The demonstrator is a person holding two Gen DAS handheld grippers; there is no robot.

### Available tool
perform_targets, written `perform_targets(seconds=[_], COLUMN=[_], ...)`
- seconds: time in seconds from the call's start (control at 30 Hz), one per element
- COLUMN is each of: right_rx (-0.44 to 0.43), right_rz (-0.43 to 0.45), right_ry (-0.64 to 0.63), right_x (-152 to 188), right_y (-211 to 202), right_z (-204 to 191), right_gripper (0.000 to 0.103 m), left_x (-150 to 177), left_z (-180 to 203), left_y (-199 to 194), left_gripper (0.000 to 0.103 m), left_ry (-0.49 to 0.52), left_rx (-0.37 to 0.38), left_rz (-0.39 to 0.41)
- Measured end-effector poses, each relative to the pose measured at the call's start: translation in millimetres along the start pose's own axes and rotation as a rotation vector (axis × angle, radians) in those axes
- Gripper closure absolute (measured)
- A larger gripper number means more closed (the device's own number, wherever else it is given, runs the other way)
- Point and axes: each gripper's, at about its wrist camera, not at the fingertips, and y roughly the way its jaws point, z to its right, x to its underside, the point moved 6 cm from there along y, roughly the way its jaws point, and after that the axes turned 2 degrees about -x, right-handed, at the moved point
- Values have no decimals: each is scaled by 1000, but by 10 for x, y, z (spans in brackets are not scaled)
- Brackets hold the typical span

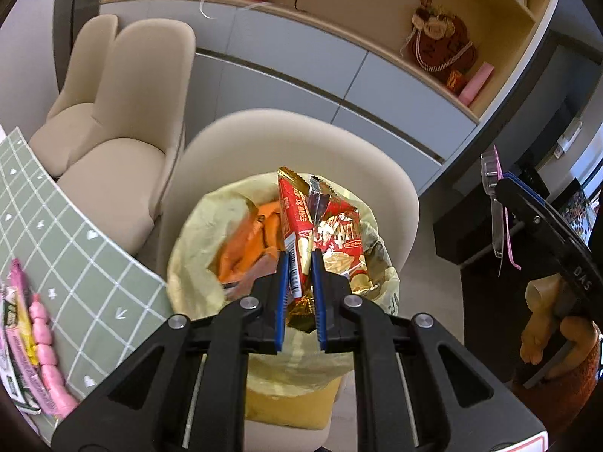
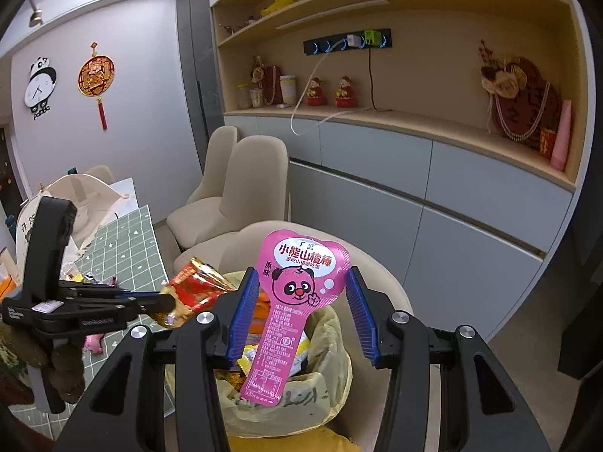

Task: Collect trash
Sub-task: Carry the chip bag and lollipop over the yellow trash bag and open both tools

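My left gripper (image 1: 300,263) is shut on red and gold snack wrappers (image 1: 301,226) and holds them over a bin lined with a yellow bag (image 1: 196,233), which has orange trash inside. In the right wrist view the left gripper (image 2: 166,303) shows at the left, holding the red wrappers (image 2: 196,288). My right gripper (image 2: 303,282) is open above the same bin bag (image 2: 331,342). A pink panda lollipop wrapper (image 2: 297,301) hangs between its jaws, apparently falling free. The right gripper also shows in the left wrist view (image 1: 501,192) with that wrapper edge-on.
The bin stands on a beige chair (image 1: 301,139). Two more beige chairs (image 1: 113,113) stand behind. A table with a green checked cloth (image 1: 75,248) at the left holds pink snack packets (image 1: 41,339). Grey cabinets and shelves (image 2: 414,188) fill the back.
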Motion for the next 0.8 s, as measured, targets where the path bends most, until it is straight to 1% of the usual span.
perform_targets(seconds=[0.03,0.1,0.2,0.3,0.47,0.67,0.8], right_rx=[-1,-6,-16,-28,-63,-114,-146], right_rz=[-8,-19,-36,-47,-68,-113,-152], right_ry=[1,6,18,26,29,12,48], right_x=[26,61,96,119,159,291,394], right_y=[36,94,180,287,508,903,1104], right_z=[15,49,75,87,-1,-212,-312], right_gripper=[58,58,58,58,58,57,57], left_x=[-2,-19,-33,-31,21,204,374], left_z=[25,41,29,-52,-270,-634,-958], left_y=[66,119,150,80,-119,-464,-695], left_gripper=[87,72,66,61,58,58,58], left_ry=[3,-2,-23,-18,-38,-86,-147], left_rx=[-3,2,14,-18,-76,-150,-198], left_rz=[-4,-8,-6,12,47,74,81])
